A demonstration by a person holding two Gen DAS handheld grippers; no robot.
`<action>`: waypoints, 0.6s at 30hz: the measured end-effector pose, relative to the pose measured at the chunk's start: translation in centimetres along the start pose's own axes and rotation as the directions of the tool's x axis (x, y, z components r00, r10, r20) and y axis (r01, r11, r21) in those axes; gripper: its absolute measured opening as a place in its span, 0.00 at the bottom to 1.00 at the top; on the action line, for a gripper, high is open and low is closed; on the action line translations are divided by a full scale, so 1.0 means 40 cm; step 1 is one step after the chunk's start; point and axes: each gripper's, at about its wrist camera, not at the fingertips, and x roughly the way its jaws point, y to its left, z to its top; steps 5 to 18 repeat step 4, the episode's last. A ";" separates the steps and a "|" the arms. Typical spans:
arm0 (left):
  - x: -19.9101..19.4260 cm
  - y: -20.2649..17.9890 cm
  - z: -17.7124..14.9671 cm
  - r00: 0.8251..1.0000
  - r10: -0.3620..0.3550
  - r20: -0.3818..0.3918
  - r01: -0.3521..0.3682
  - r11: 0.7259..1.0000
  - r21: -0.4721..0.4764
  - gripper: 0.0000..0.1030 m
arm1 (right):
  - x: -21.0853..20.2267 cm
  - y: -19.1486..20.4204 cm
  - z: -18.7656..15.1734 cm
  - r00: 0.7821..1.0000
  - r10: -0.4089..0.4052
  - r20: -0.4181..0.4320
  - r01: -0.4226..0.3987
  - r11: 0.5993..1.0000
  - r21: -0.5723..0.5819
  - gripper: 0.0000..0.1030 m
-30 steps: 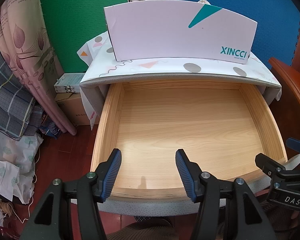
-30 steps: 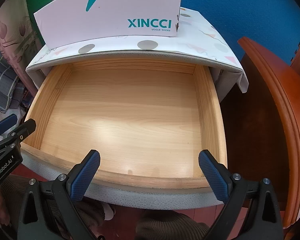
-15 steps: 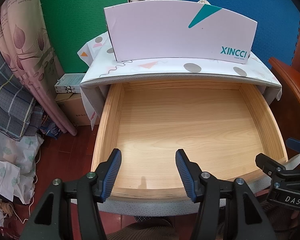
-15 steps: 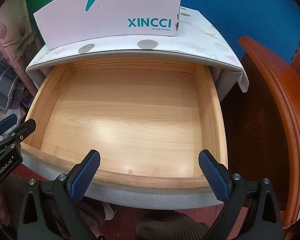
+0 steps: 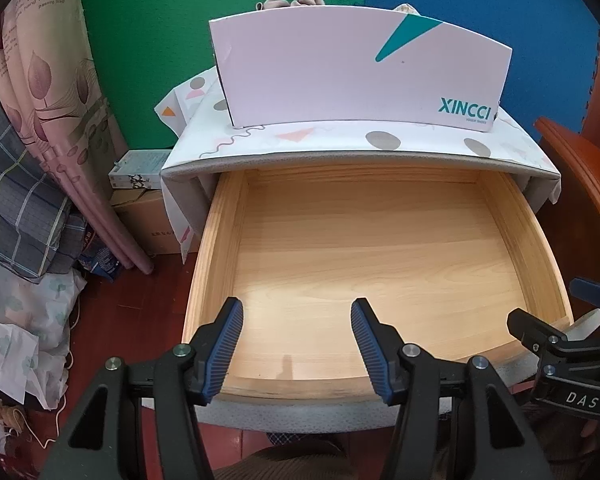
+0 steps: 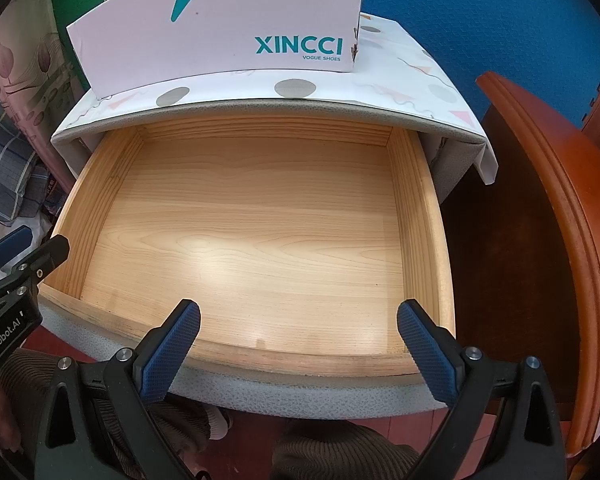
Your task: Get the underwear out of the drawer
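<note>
The light wooden drawer [image 5: 380, 248] is pulled open, and its floor [image 6: 259, 232] is bare; no underwear shows in it. My left gripper [image 5: 296, 320] is open and empty above the drawer's front edge. My right gripper [image 6: 297, 322] is open wider, also empty, above the front edge. A bit of pale fabric [image 5: 300, 0] sticks up behind the white XINCCI shoe box [image 5: 360, 68] on the cabinet top.
The cabinet top carries a patterned white cloth [image 6: 400, 80]. A reddish wooden furniture edge [image 6: 560, 200] stands on the right. Curtains [image 5: 59, 120], bedding and small boxes [image 5: 139, 168] crowd the floor on the left.
</note>
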 end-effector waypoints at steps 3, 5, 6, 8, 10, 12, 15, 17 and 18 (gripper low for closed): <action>0.000 -0.001 0.000 1.000 -0.003 -0.002 0.003 1.000 0.001 0.56 | -0.001 0.000 -0.001 1.000 -0.001 0.000 0.001 1.000 0.001 0.95; 0.000 -0.001 0.001 1.000 0.000 -0.001 0.000 1.000 -0.001 0.56 | -0.001 0.000 -0.001 1.000 0.000 0.000 0.000 1.000 0.001 0.95; 0.000 -0.001 0.001 1.000 0.000 -0.001 0.000 1.000 -0.001 0.56 | -0.001 0.000 -0.001 1.000 0.000 0.000 0.000 1.000 0.001 0.95; 0.000 -0.001 0.001 1.000 0.000 -0.001 0.000 1.000 -0.001 0.56 | -0.001 0.000 -0.001 1.000 0.000 0.000 0.000 1.000 0.001 0.95; 0.000 -0.001 0.001 1.000 0.000 -0.001 0.000 1.000 -0.001 0.56 | -0.001 0.000 -0.001 1.000 0.000 0.000 0.000 1.000 0.001 0.95; 0.000 -0.001 0.001 1.000 0.000 -0.001 0.000 1.000 -0.001 0.56 | -0.001 0.000 -0.001 1.000 0.000 0.000 0.000 1.000 0.001 0.95; 0.000 -0.001 0.001 1.000 0.000 -0.001 0.000 1.000 -0.001 0.56 | -0.001 0.000 -0.001 1.000 0.000 0.000 0.000 1.000 0.001 0.95; 0.000 -0.001 0.001 1.000 0.000 -0.001 0.000 1.000 -0.001 0.56 | -0.001 0.000 -0.001 1.000 0.000 0.000 0.000 1.000 0.001 0.95; 0.000 -0.001 0.001 1.000 0.000 -0.001 0.000 1.000 -0.001 0.56 | -0.001 0.000 -0.001 1.000 0.000 0.000 0.000 1.000 0.001 0.95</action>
